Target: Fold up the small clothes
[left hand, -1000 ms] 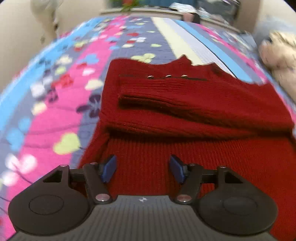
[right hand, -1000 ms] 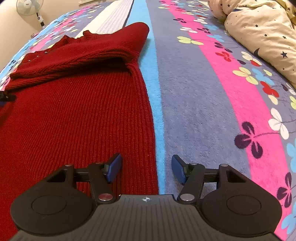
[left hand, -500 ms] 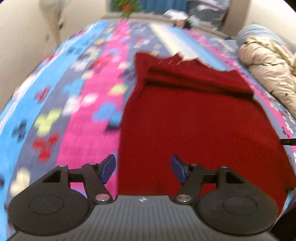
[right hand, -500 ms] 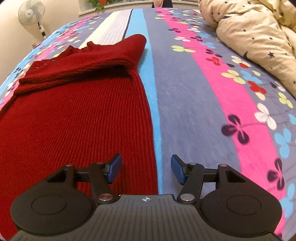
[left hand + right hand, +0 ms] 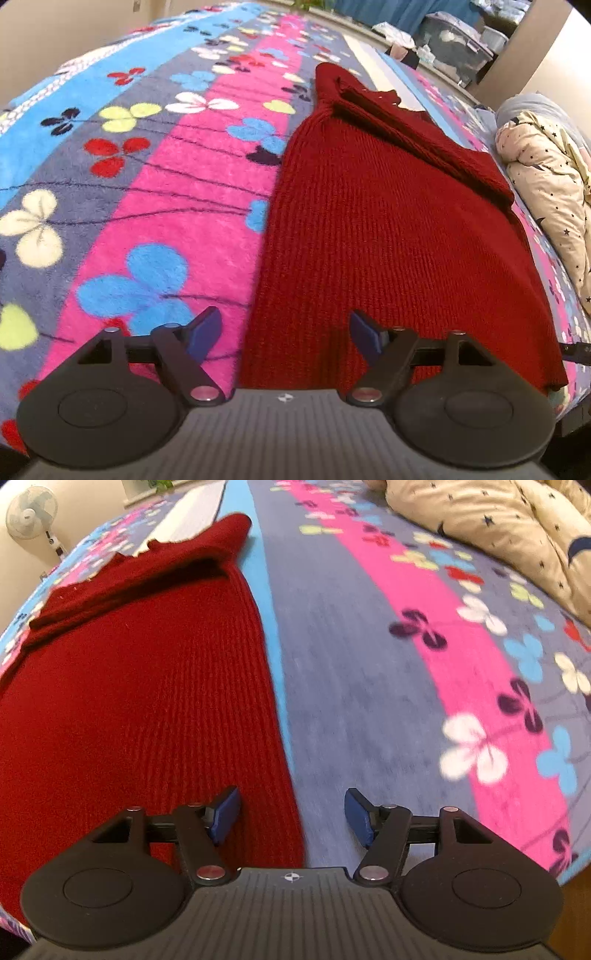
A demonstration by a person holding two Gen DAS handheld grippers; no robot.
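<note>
A dark red knitted sweater (image 5: 388,229) lies flat on the flowered bedspread (image 5: 155,177), its sleeves folded across the chest at the far end. My left gripper (image 5: 286,334) hovers over the sweater's near left hem corner, jaws opening, nothing pinched between the blue pads. In the right wrist view the same sweater (image 5: 140,701) fills the left half. My right gripper (image 5: 291,818) hangs over its near right hem corner, jaws opening, with the sweater's edge running between the pads untouched.
A cream star-print duvet (image 5: 550,192) is bunched at the right side of the bed, also seen as the duvet (image 5: 498,528) in the right wrist view. A standing fan (image 5: 33,513) is by the wall. Storage bins (image 5: 454,40) sit beyond the bed.
Both grippers have drawn back from the sweater's folded sleeves toward its near hem, the left one sliding to the left edge. Both pairs of jaws stand a little wider.
</note>
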